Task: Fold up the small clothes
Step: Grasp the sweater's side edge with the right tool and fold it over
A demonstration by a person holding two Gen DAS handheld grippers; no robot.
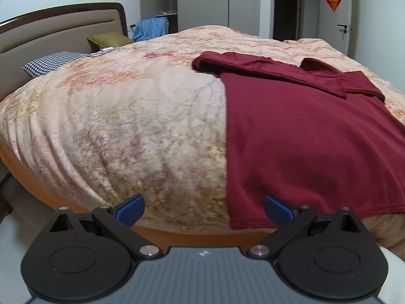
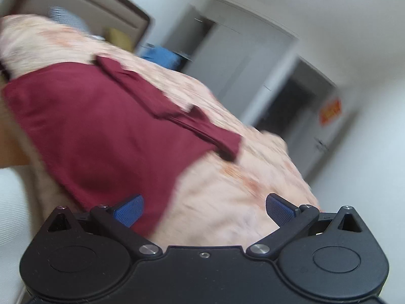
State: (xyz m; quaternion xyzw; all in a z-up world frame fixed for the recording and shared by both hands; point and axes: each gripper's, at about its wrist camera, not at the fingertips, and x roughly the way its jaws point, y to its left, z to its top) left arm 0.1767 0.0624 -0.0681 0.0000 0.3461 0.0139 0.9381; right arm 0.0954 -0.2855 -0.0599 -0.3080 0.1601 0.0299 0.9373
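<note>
A dark red shirt [image 1: 303, 136] lies flat on the bed's floral quilt [image 1: 126, 116], both sleeves folded across its far end. My left gripper [image 1: 203, 210] is open near the shirt's lower left hem corner, its right blue pad [image 1: 278, 209] over the hem. The right wrist view is tilted and blurred. There the red shirt [image 2: 101, 126] spreads to the left, and my right gripper [image 2: 203, 210] hangs open over the quilt [image 2: 227, 190] beside the shirt's lower right corner. Nothing sits between either pair of pads.
A headboard [image 1: 58, 30], a checked pillow [image 1: 50, 62] and an olive cushion [image 1: 108, 39] stand at the bed's left end. A blue garment [image 1: 150, 27] hangs behind. Wardrobe doors [image 1: 202, 0] and a doorway [image 1: 286, 7] are at the back. The bed's orange edge [image 1: 177, 229] runs just before my left gripper.
</note>
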